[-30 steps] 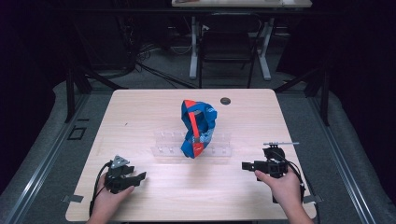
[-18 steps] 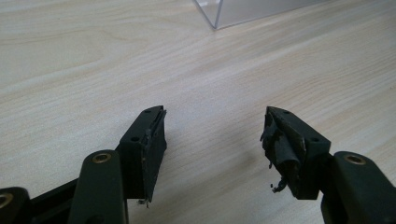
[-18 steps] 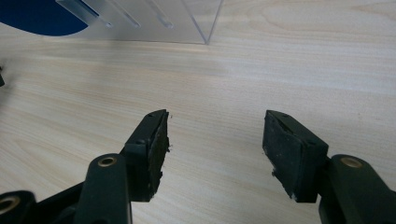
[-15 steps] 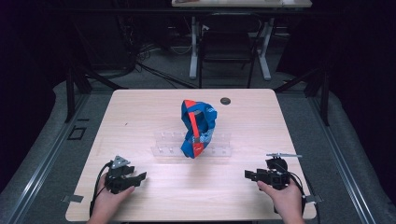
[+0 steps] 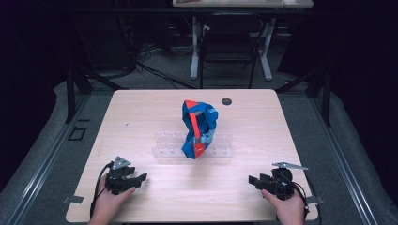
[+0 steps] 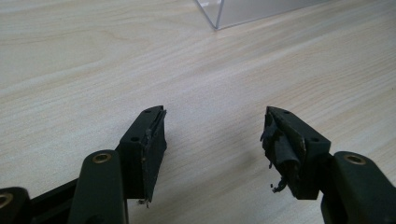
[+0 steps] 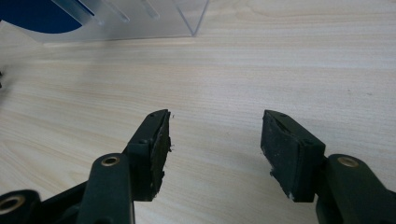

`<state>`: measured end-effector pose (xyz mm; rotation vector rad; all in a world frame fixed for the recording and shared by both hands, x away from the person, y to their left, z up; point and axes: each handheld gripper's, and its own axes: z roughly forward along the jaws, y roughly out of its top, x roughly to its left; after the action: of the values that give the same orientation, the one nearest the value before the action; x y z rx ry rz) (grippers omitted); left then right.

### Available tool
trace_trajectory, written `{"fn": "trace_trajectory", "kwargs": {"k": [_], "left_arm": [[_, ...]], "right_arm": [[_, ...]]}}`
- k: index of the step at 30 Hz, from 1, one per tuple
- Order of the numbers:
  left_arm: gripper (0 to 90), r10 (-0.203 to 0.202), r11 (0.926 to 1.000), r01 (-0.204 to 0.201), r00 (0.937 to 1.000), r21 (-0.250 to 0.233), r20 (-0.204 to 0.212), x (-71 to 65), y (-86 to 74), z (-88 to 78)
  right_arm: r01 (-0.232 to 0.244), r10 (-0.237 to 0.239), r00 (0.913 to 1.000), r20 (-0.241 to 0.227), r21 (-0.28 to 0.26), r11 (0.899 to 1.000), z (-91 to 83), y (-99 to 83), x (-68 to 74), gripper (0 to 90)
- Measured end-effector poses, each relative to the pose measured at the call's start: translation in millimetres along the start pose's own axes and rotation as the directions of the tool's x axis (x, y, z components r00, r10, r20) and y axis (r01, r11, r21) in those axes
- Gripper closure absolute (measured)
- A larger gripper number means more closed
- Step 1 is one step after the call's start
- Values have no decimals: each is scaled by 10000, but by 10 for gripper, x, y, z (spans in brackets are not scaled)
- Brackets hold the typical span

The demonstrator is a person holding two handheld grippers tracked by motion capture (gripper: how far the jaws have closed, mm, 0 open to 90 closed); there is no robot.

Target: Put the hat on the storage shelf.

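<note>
In the lower left of the high view, the left gripper (image 5: 126,177) rests on the wooden table (image 5: 141,112), its jaws wide apart and holding nothing. In the centre of the frame a blue and red fabric item (image 5: 198,127), maybe a bag or a cap, stands on a clear plastic rack (image 5: 220,151). It looks light and soft, so it would probably fold when lifted; I think the red strap is a good place to grip. In the lower right, the right gripper (image 5: 268,181) also lies with its jaws wide and empty.
</note>
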<state>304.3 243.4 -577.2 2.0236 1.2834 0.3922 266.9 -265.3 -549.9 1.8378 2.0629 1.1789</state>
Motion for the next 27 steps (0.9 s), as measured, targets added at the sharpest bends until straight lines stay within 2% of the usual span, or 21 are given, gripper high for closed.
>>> {"fn": "trace_trajectory", "kwargs": {"k": [4, 7, 10, 11, 15, 18, 22, 27], "left_arm": [[392, 17, 10000, -17, 10000, 0, 33, 1, 1, -5], [391, 90, 10000, -90, 10000, -1, 26, 1, 2, -9], [392, 54, 10000, -54, 10000, -22, 32, -5, 2, -5], [391, 71, 10000, -71, 10000, 51, 36, -7, 6, -9], [391, 87, 10000, -87, 10000, 1, 27, -9, 4, 0], [391, 112, 9999, -112, 9999, 39, 30, -10, 5, 2], [391, 97, 9999, -97, 9999, 27, 29, -9, 5, 2], [391, 75, 10000, -75, 10000, 47, 46, -13, 5, 9]], "right_arm": [[175, -175, 9998, -45, -143, 9997, 0, -31, -15, 418], [297, -312, 9991, -278, -532, 9981, 6, -65, -14, 416], [246, -264, 9989, -381, -483, 9985, 24, -73, -11, 416], [414, -424, 9989, -221, -447, 9981, 54, -85, -8, 417], [565, -573, 9983, -137, -532, 9970, 84, -96, 8, 420], [581, -598, 9979, -255, -633, 9963, 101, -101, 11, 419], [670, -678, 9976, -151, -438, 9968, 148, -113, 19, 419], [661, -660, 9978, 35, -595, 9960, 157, -113, 10, 423]]}}
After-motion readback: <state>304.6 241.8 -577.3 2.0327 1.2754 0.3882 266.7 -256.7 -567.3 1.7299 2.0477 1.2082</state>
